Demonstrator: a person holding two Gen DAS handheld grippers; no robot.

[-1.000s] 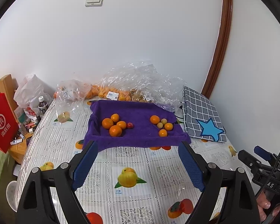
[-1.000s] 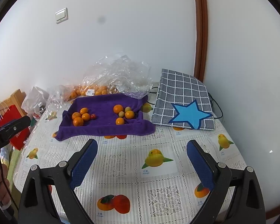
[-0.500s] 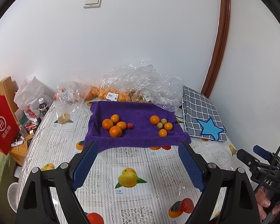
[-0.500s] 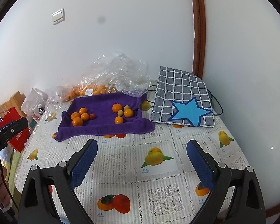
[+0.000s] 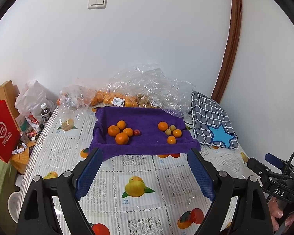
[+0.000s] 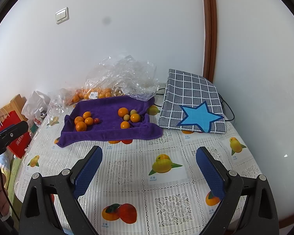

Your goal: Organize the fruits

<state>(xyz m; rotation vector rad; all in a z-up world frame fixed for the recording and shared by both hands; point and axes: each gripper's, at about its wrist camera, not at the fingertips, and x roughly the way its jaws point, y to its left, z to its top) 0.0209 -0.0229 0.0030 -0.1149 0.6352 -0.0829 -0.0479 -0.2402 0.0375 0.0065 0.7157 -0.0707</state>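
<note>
- Hovering over the tabletop's near edge, the left gripper (image 5: 145, 171) has its jaws wide and empty; the right gripper (image 6: 149, 169) likewise, touching nothing
- fruits (image 5: 121, 131) lie in two clusters on the purple towel (image 5: 147, 143) towards the far edge
- red bag (image 5: 3, 130) beside the left edge shows a white "HL" logo; other writing unreadable

fruits (image 5: 121, 132) on towel (image 5: 147, 117) | bags (image 5: 147, 86) behind | cushion (image 5: 211, 121) right
</note>
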